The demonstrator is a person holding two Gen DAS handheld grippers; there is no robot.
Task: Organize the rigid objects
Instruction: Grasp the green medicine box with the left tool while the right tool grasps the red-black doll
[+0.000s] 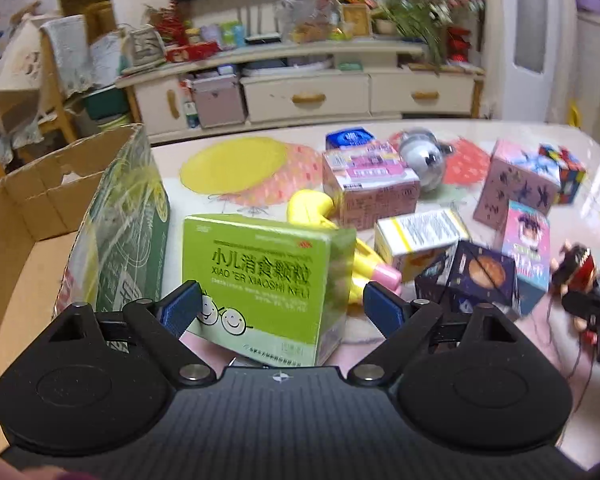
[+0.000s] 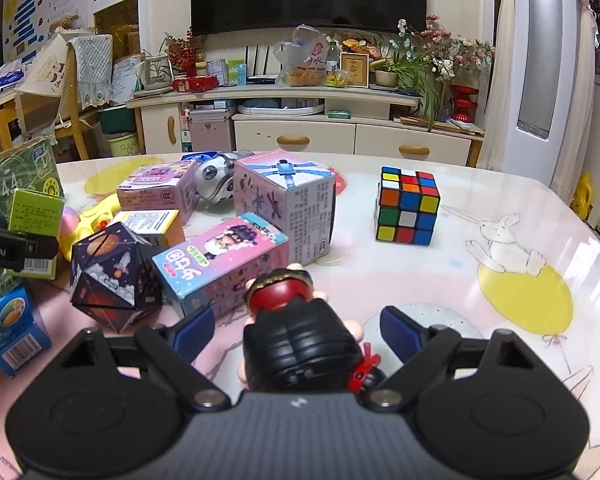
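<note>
Left wrist view first: the left gripper (image 1: 282,304) has its jaws spread wide on either side of the green medicine box (image 1: 260,284), blue pads flanking the box's side edges with a sliver of daylight, gripping nothing yet. The box stands tilted on the tabletop (image 1: 480,136), just right of the open cardboard carton (image 1: 32,216) and in front of the yellow toy (image 1: 312,208). It looks like light, stiff card with a glossy skin, so a squeeze across the narrow side panels should hold; too hard and the walls may buckle. To the right of the green box sit the dark planet-print cube (image 1: 472,276) and a pink carton (image 1: 370,184), slightly blurred.

Over to the right wrist view: the right gripper (image 2: 296,324) is likewise wide open, pads well clear of the black-and-red toy figure (image 2: 296,336) lying between them on the tabletop. Hard plastic by the look, rounded and probably slick; the broad black torso seems the safest grab. This view alone shows the Rubik's cube (image 2: 407,206) clearly, standing right of the figure, and a blue box (image 2: 16,330) far left. Only the left view looks inside the cardboard carton.
</note>
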